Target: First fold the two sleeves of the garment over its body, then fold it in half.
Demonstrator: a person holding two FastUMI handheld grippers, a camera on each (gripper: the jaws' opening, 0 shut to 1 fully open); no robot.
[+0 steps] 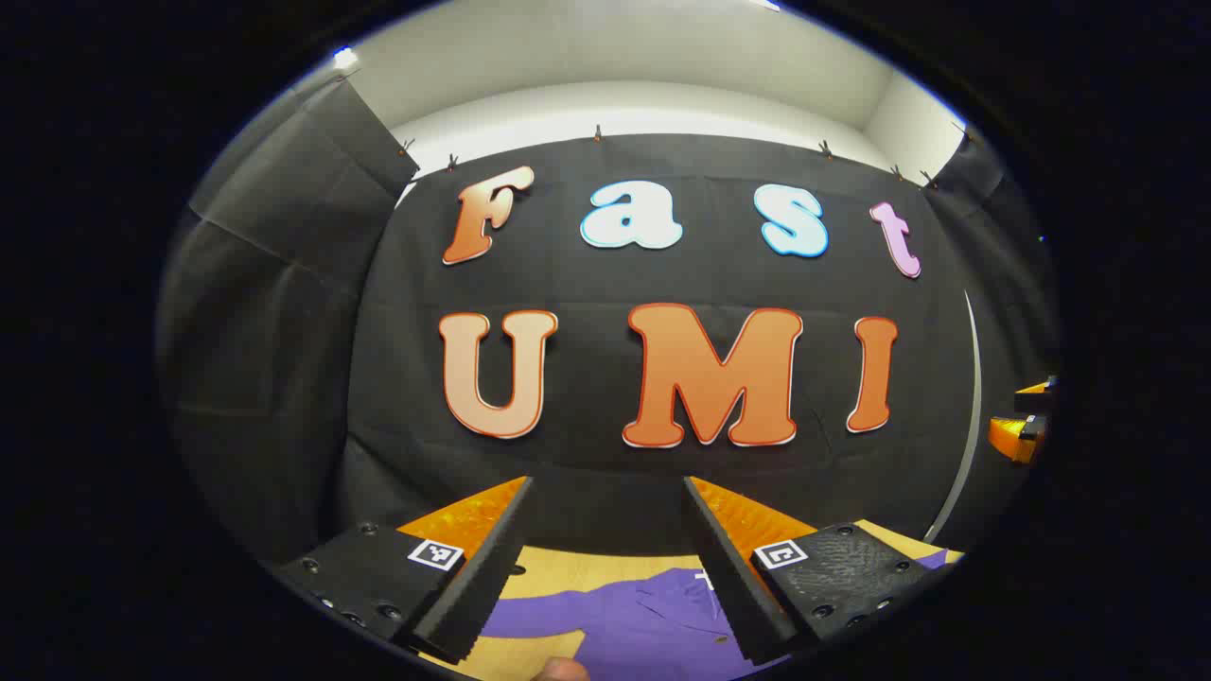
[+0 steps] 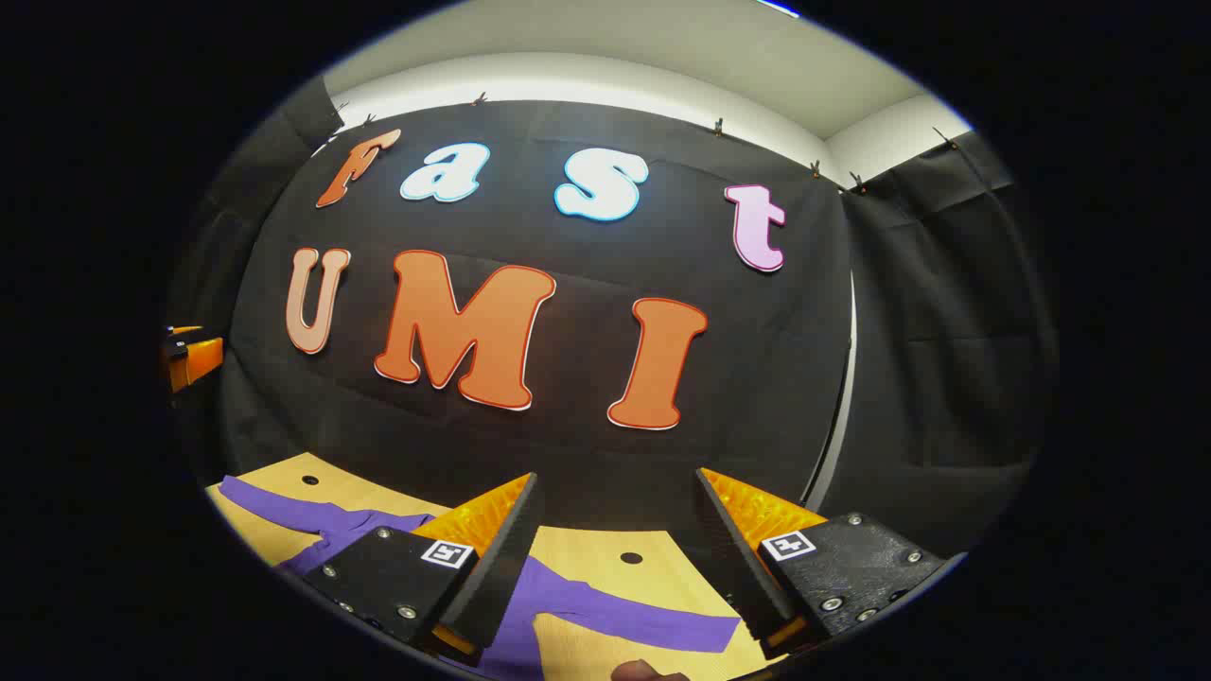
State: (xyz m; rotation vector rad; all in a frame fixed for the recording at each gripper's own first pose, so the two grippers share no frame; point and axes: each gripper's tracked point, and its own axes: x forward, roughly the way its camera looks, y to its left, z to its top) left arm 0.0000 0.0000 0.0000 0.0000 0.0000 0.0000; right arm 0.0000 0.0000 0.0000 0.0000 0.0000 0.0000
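A purple garment (image 1: 643, 624) lies flat on the wooden table (image 1: 558, 572), its collar area between and below my left gripper's fingers. My left gripper (image 1: 610, 492) is open and held above the table, nothing between its fingers. In the right gripper view one purple sleeve (image 2: 624, 619) stretches out toward the right across the table (image 2: 605, 558), and the other sleeve (image 2: 284, 511) reaches off to the left. My right gripper (image 2: 620, 487) is open as well, raised over the garment with an empty gap. The other gripper shows as an orange and black piece at the right edge (image 1: 1022, 430) and at the left edge (image 2: 189, 355).
The black cloth wall (image 1: 605, 378) stands close behind the table's far edge. The table has small round holes (image 2: 631, 558). A fingertip (image 2: 648, 672) peeks in at the bottom of the right gripper view, another fingertip (image 1: 563, 670) in the left.
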